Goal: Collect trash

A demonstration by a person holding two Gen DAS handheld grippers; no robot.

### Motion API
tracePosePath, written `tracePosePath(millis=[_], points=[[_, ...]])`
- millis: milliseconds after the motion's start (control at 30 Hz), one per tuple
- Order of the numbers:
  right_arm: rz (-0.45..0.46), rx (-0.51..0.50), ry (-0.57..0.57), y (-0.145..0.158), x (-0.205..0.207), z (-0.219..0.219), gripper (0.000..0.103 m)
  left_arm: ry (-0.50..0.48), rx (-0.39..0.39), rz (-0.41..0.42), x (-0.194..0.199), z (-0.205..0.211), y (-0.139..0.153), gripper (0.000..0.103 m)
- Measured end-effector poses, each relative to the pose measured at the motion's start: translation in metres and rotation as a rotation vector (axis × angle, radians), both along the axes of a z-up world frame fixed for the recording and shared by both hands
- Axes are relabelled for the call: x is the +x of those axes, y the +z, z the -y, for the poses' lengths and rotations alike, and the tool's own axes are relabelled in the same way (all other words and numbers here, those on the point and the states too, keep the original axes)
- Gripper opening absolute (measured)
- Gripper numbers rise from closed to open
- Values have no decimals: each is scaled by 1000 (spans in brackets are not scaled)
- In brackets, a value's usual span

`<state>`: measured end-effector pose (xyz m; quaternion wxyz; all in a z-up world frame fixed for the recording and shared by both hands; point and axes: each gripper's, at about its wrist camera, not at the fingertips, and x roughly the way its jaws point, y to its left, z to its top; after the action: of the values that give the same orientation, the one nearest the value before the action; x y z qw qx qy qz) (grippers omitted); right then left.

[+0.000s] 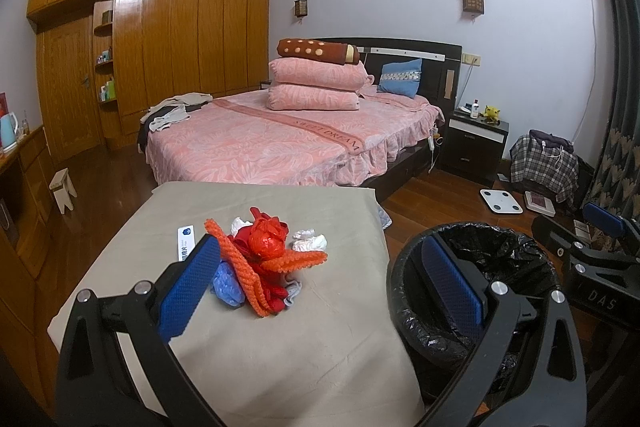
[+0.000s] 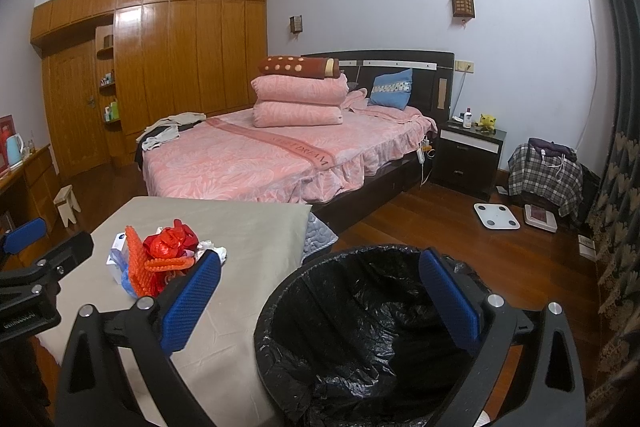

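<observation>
We are seeing the trash pile (image 1: 264, 259), a crumpled heap of red plastic, orange netting, blue bag and white tissue, sitting mid-table on the grey cloth (image 1: 280, 339). The lined bin (image 2: 360, 327) is standing just beside the table. Left gripper (image 1: 320, 291) and right gripper (image 2: 320, 299) are both hanging spread apart, holding nothing.

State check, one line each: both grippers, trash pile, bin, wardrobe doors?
left gripper: open, empty, above the table.
right gripper: open, empty, over the bin's rim.
trash pile: heaped on the table, untouched.
trash bin: lined with a black bag, looks empty.
wardrobe doors: closed.
</observation>
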<state>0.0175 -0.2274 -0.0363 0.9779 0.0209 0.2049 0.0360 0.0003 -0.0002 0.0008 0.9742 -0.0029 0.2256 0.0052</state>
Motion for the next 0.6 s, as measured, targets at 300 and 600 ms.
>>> tracePosePath(millis=[300,600], points=[[-1,1,3,-2,2,-4,97,1,-2,-1,-2,-3,-1,98],[-10,-4,18,-25,7,-24,97,21,-11,-5,2,-14,-18,98]])
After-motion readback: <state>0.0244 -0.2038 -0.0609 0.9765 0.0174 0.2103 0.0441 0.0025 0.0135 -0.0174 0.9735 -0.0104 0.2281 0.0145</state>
